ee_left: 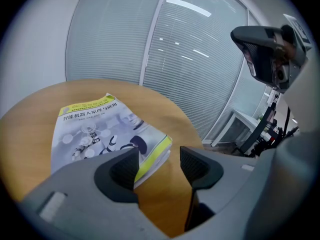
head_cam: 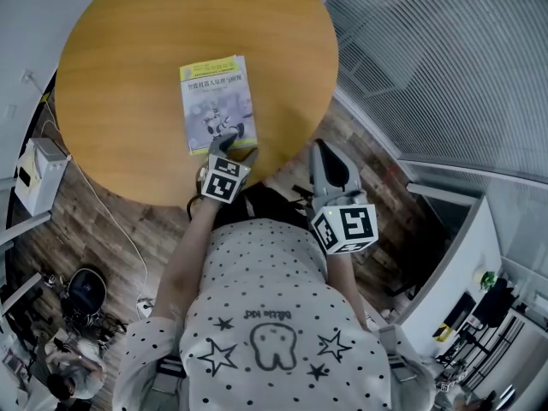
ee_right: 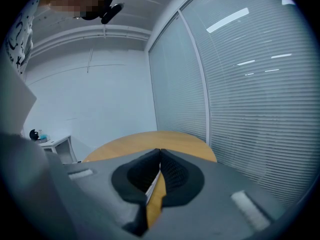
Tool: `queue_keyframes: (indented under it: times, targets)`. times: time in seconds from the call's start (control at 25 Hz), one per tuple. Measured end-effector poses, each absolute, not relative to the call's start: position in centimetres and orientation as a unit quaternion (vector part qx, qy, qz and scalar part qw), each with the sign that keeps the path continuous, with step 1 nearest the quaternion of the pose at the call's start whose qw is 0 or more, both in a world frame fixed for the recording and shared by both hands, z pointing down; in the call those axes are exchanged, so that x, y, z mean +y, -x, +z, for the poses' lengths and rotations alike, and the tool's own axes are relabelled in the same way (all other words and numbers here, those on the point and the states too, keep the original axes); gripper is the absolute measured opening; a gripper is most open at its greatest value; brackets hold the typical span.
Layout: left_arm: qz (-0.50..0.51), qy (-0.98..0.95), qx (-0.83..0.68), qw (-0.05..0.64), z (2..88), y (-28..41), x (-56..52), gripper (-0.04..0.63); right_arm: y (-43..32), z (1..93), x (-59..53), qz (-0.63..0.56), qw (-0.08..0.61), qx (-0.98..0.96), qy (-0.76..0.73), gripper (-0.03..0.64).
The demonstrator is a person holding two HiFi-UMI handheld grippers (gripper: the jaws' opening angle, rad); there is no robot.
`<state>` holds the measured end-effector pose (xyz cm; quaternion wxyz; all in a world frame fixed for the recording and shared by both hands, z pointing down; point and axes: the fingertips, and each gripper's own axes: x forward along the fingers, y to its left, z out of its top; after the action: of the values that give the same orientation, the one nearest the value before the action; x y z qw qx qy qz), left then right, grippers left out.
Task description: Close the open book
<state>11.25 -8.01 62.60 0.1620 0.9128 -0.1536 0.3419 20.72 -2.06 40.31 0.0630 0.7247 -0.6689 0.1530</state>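
Left gripper view: left tongs (ee_left: 159,159) are wide open, released, nothing clamped. The gap between the pads shows mostly bare worktop (ee_left: 167,116). The near right corner of the book (ee_left: 95,129) sits just at the left pad's inner face and pokes a little into the gap. No pad is pressing on it. Can't tell if the left pad touches the cover.

Right gripper view: right tongs (ee_right: 160,156) are clenched, tips meeting, nothing gripped. Only a thin sliver shows through below the tips: wood, plus a pale edge I can't identify. Worktop (ee_right: 150,140) lies ahead of them.

Head view:
- Book (head_cam: 216,101) is closed, front cover up, flat on the round wooden worktop (head_cam: 120,50), on the person's side of centre. Its near short edge is close to the rim.
- Left tongs (head_cam: 229,154) are over the book's near edge, angled down towards it. The marker cube sits right behind, and the bare forearm runs back to the body.
- Right tongs (head_cam: 330,168) are off the worktop, just outside the rim over the plank floor. They're pointing away from the body, well apart from the book. Hand is low, close to the torso.
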Motion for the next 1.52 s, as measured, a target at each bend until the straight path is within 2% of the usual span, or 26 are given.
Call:
queue_keyframes:
  times: [0.32, 1.04, 1.52]
  targets:
    - [0.334, -0.914, -0.161, 0.166, 62.0, -10.9, -8.1, 0.264, -20.6, 40.4, -1.9, 0.153, 0.064, -0.671, -0.723, 0.005]
    - [0.284, -0.913, -0.24, 0.166, 58.3, -8.3, -10.6, 0.017, -19.6, 39.8, -2.1, 0.147, 0.061, -0.691, -0.705, 0.005]
    - [0.172, -0.91, -0.352, 0.134, 50.1, -6.1, -14.6, 0.009, -21.2, 39.5, -3.4, 0.128, 0.059, -0.722, -0.677, 0.005]
